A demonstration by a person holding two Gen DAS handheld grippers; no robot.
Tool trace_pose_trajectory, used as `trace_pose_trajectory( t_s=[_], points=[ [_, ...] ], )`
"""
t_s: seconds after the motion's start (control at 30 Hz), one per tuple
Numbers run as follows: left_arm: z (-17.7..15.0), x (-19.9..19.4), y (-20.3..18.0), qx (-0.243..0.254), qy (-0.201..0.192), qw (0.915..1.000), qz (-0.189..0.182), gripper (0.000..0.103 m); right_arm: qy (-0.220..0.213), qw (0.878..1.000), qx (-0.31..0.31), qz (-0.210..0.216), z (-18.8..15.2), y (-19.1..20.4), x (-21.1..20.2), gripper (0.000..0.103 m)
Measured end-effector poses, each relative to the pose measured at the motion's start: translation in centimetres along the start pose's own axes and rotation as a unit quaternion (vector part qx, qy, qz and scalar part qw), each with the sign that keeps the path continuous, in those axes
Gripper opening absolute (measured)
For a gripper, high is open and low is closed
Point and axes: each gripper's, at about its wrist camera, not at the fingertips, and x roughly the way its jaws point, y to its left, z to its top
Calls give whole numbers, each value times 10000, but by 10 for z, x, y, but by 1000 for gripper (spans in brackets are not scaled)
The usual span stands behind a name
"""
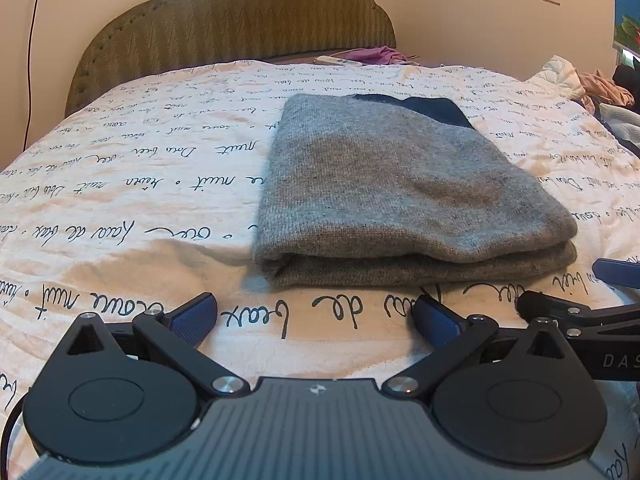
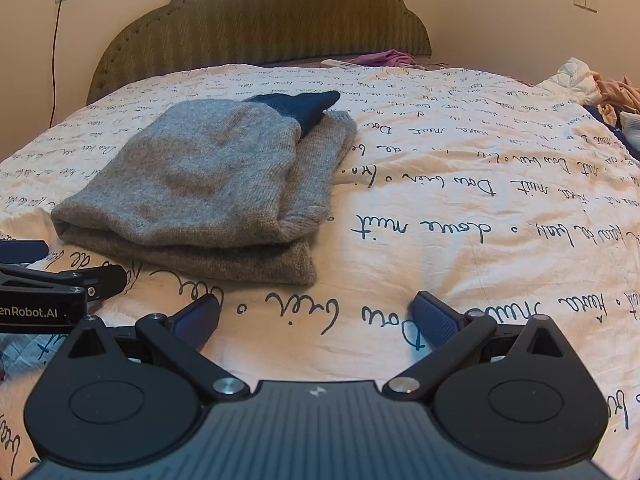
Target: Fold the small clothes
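A grey knit garment [image 1: 396, 188] lies folded into a compact stack on the bed, with a dark navy part [image 1: 436, 108] showing at its far end. It also shows in the right wrist view [image 2: 200, 184], left of centre. My left gripper [image 1: 314, 316] is open and empty, just short of the fold's near edge. My right gripper [image 2: 316, 314] is open and empty, over bare sheet to the right of the garment. Each gripper's fingers show at the edge of the other's view.
The bed has a white sheet with black script [image 1: 140, 184] and a padded olive headboard [image 1: 236, 12]. A purple cloth [image 1: 380, 55] and a white remote lie by the headboard. Loose clothes [image 2: 600, 88] are piled at the right edge.
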Motion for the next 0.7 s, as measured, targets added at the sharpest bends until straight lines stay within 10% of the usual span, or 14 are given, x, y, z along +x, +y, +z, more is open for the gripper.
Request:
trace_pose_trajectory(
  t_s=[0.7],
  points=[
    [0,-1,1,-6,-6,10000,-9,103,-40,10000,7,-6,-2,0,-2,103]
  ],
)
